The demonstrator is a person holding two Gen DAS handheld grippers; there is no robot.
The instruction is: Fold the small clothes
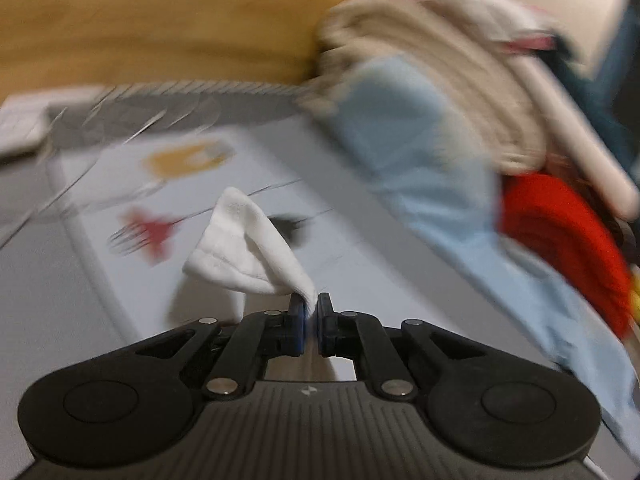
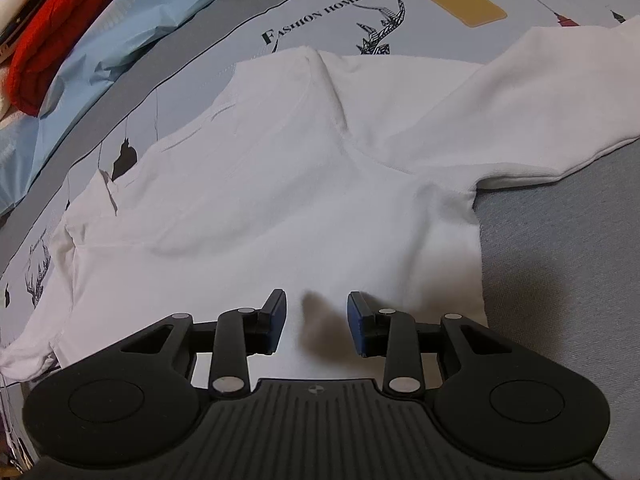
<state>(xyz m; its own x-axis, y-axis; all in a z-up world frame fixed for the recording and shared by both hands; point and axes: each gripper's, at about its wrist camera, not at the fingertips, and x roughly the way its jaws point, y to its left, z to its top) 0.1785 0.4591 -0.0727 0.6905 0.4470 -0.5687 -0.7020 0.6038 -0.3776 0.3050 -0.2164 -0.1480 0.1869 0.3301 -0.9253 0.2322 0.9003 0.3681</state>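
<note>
White garment: the small white long-sleeved knit top (image 2: 256, 208) lies spread flat on the printed grey sheet (image 2: 552, 248), filling the middle of my right wrist view; one sleeve (image 2: 500, 120) runs out toward the upper right.
Garment corner: in my left wrist view I have a pinched tip of white cloth (image 1: 244, 248) lifted clear of the sheet (image 1: 60, 320), hanging in a small cone from the fingers.
Left gripper (image 1: 311, 312): my fingers are clenched on that white tip, blue pads pressed together with the fabric between them.
Right gripper (image 2: 317, 322): my fingers are released, standing apart just above the lower body of the top, pointing steeply down; the cloth shows between them, but the pads do not press it. Their shadow falls on the fabric.
Sheet print: a yellow lamp-shaped tag (image 2: 460, 0), black antler sketches and the words "FASHION HOME" (image 2: 312, 20) lie beyond the collar.
Clothes pile: a pale blue cloth (image 2: 132, 16) and a red knit piece (image 2: 60, 32) sit along the sheet's far left edge in my right view; in the left view, they are blurred, with beige and white pieces (image 1: 432, 80) heaped above.
Sharpness: my left view is smeared, so I cannot tell finer detail there.
</note>
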